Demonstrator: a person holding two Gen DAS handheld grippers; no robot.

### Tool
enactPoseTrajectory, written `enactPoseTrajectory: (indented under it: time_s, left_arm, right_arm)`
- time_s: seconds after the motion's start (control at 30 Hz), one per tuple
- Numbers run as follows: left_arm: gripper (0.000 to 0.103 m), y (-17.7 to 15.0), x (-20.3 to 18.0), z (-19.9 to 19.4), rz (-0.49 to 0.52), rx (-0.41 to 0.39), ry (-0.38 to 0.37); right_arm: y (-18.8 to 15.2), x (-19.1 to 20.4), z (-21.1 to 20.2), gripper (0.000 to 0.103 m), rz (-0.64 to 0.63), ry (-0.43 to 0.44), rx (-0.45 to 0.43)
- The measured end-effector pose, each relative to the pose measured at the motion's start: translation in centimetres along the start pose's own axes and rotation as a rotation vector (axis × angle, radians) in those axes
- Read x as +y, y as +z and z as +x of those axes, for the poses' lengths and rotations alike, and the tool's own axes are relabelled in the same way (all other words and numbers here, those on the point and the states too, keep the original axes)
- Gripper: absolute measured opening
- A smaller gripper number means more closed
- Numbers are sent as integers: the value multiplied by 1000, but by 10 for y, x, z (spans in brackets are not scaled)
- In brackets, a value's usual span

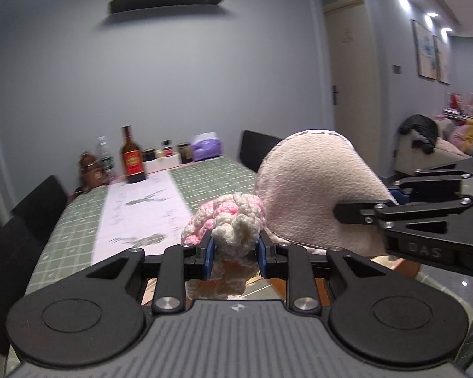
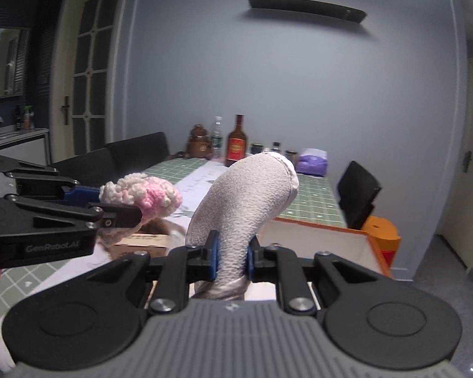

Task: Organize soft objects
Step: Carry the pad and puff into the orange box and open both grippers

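Crocheted piece [image 1: 233,220] between closed jaws

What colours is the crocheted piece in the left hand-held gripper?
Pink and cream-white yarn on the crocheted piece, clearest in the left wrist view.

Surface: long dining table [image 1: 78,217] covered by a green checked cloth [image 2: 315,195]. A pale printed runner [image 1: 142,211] lies lengthwise down the middle of the cloth.

Far end, against the wall, standing in a row: brown figurine [image 1: 90,170], clear plastic bottle [image 1: 105,157], dark glass bottle with red label [image 1: 132,160], several small dark jars [image 1: 183,152] beside a white box [image 1: 160,163], purple tissue pack [image 1: 206,148].

Near end, right wrist view: white box with orange edge [image 2: 318,239] on the cloth; small cardboard box [image 2: 145,239] left of it, resting on the runner.

Dark chairs [image 1: 41,204] stand along both long sides.
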State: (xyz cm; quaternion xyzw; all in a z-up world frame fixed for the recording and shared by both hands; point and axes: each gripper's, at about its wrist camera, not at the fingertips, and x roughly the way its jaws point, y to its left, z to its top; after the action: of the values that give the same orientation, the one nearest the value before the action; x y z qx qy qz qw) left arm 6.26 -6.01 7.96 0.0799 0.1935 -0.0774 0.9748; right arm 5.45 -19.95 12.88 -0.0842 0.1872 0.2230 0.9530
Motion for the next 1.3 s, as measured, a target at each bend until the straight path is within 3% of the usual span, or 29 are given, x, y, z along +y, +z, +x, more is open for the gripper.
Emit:
enactPoseTrajectory:
  time_s: [0.2, 0.43, 0.63, 0.97, 1.17, 1.3]
  left_arm:
    - [30, 24, -45, 40, 70, -7, -68]
    - [30, 26, -83, 93, 128, 65, -130]
    - [30, 12, -109, 133, 213, 173, -159]
    - [30, -10, -118, 176, 295, 309, -186]
    - [31, -22, -121, 190, 336, 358, -200]
    - [34, -24, -117, 194, 342, 349, -192]
  right_arm:
    - [6, -58, 11, 15, 33, -82, 72]
    - [-5, -99, 44, 15, -6, -142, 200]
    - [-19, -115, 88, 15, -25, -141, 339]
    - [-45, -138, 147, 17, -5, -68, 541]
    - [-54, -138, 166, 22, -34, -64, 605]
    - [-57, -136, 172, 24, -63, -55, 622]
